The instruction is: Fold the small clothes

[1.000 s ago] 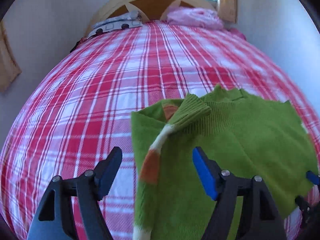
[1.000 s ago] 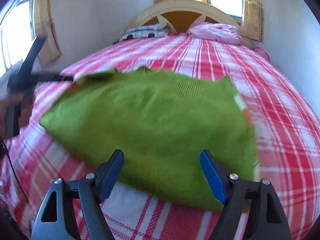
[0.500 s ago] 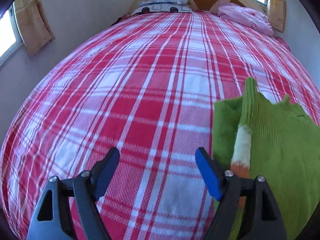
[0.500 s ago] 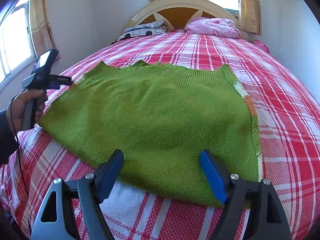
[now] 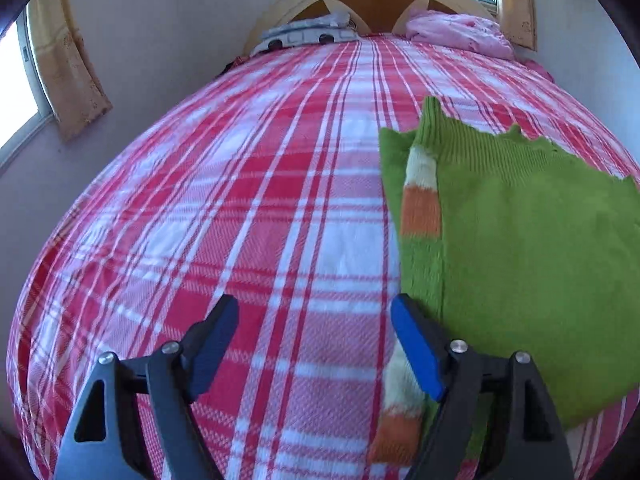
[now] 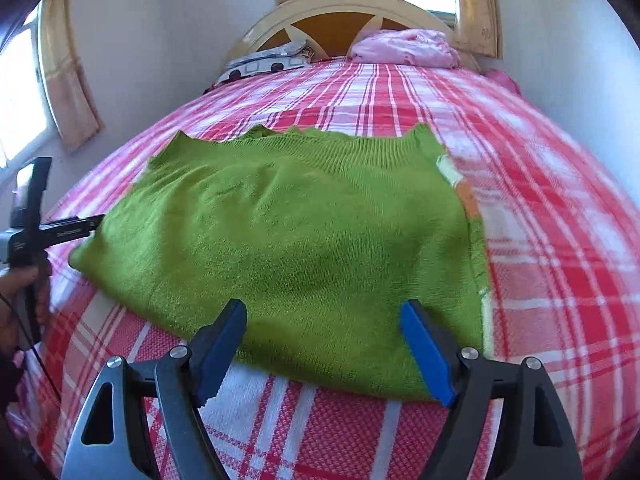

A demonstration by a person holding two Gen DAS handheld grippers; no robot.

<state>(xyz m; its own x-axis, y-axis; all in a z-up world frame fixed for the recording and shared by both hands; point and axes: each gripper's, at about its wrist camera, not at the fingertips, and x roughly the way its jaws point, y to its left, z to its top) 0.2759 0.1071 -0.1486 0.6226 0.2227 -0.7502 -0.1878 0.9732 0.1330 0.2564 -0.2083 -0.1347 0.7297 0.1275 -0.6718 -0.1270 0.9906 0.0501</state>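
A green knit sweater [image 6: 304,236] lies folded flat on the red plaid bed, its sleeves with white and orange stripes tucked along the sides. In the left wrist view the sweater [image 5: 520,248] is at the right, with a striped sleeve [image 5: 420,196] along its left edge. My left gripper [image 5: 316,340] is open and empty, over bare bedspread just left of the sweater. My right gripper [image 6: 324,344] is open and empty, above the sweater's near edge. The left gripper also shows in the right wrist view [image 6: 36,232], beside the sweater's left corner.
The plaid bedspread [image 5: 240,200] covers the whole bed. At the headboard [image 6: 340,20] lie a patterned pillow [image 6: 268,64] and a pink bundle [image 6: 404,48]. Walls and curtained windows close in on both sides.
The left gripper let the sleeve lie on the sweater and pulled away to the left, off the garment. The sweater settled flat. The right gripper stayed over the near edge.
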